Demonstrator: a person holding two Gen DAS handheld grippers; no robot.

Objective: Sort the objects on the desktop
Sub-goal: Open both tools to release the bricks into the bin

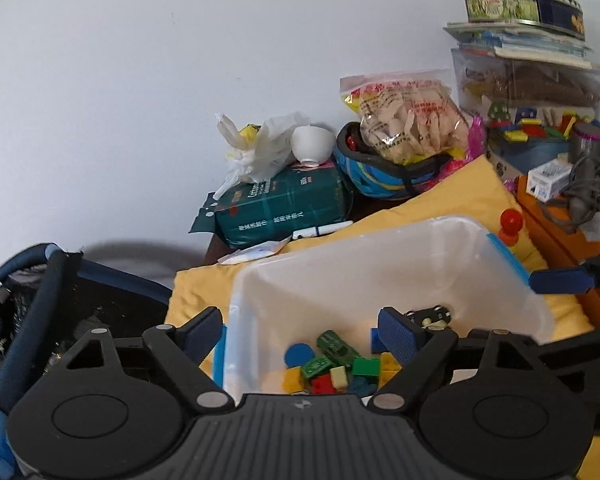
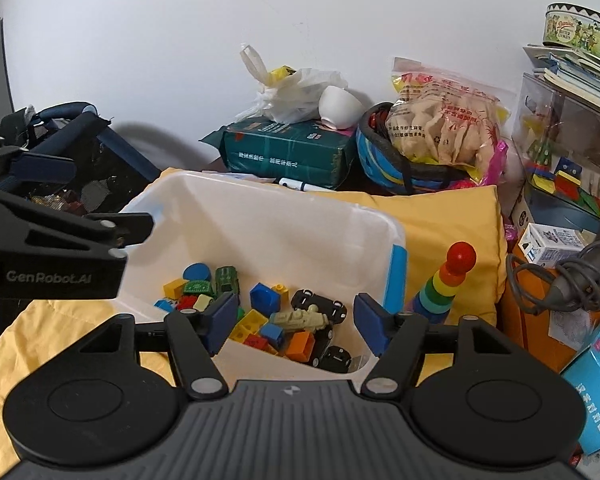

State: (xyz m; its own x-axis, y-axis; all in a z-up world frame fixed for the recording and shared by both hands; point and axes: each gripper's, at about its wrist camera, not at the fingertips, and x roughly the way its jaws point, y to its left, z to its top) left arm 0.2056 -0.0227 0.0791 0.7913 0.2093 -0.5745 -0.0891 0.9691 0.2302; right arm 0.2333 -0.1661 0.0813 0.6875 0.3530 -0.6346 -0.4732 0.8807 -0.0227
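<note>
A translucent white bin (image 2: 284, 220) with blue latches sits on a yellow cloth (image 2: 440, 220). Inside lie several coloured bricks (image 2: 260, 320), a green toy car (image 2: 226, 278), black toy cars (image 2: 320, 304) and a beige toy vehicle (image 2: 300, 320). My right gripper (image 2: 296, 320) hovers open above the bin's near side, nothing between its blue pads. My left gripper (image 1: 300, 336) is open over the bin's (image 1: 380, 264) left near corner, above the bricks (image 1: 332, 372) and green car (image 1: 336, 346), empty too. The left gripper's fingers (image 2: 132, 226) also show at the left of the right wrist view.
A rainbow stacking toy (image 2: 446, 280) stands right of the bin. Behind are a green tissue pack (image 2: 292, 152), an upturned white bowl (image 2: 340, 106), a helmet with a snack bag (image 2: 440, 132), and stacked boxes, books and a tin (image 2: 572, 100). A dark mesh-walled cot (image 1: 60, 308) stands left.
</note>
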